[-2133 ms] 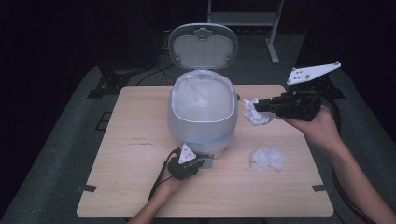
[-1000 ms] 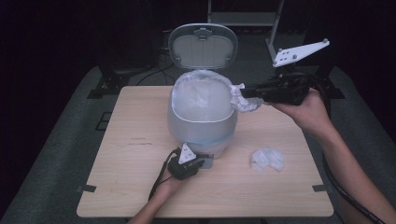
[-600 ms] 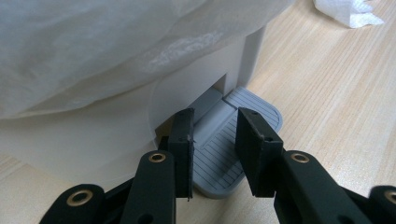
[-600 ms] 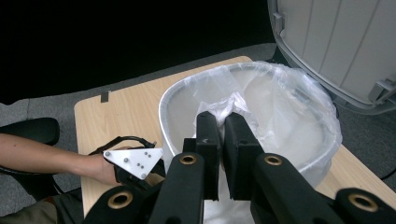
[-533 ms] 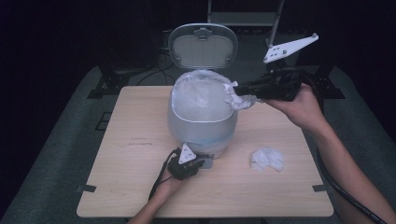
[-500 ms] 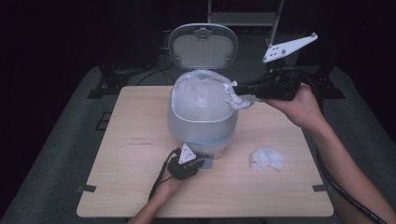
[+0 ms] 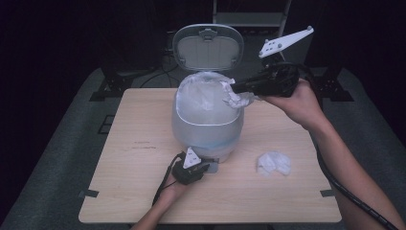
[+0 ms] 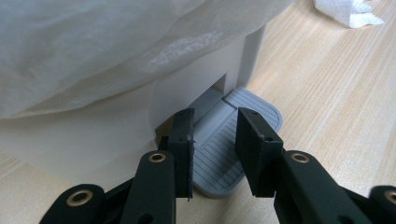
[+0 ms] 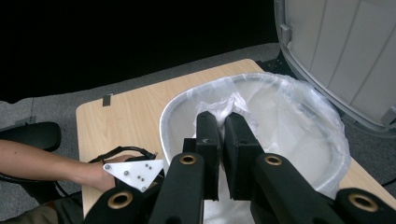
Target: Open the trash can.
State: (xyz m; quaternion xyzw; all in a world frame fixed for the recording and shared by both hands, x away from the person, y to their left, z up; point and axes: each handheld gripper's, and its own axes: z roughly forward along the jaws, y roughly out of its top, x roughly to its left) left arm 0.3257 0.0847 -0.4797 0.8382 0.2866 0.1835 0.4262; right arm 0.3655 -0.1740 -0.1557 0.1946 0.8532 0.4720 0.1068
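Up at the rim of the white pedal bin, the right claw was clenched on a crumpled tissue, holding it over the bag-lined opening under the raised lid. The left claw sat parted on the grey pedal. Another tissue wad lay on the tabletop.

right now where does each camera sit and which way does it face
High view: above the table's near edge, looking forward and down; forearms, both hands.
Left gripper view: low on the wooden table, facing the grey ribbed pedal; its black jaws.
Right gripper view: above the white lined bin; jaws, far hand.
All share the bin.
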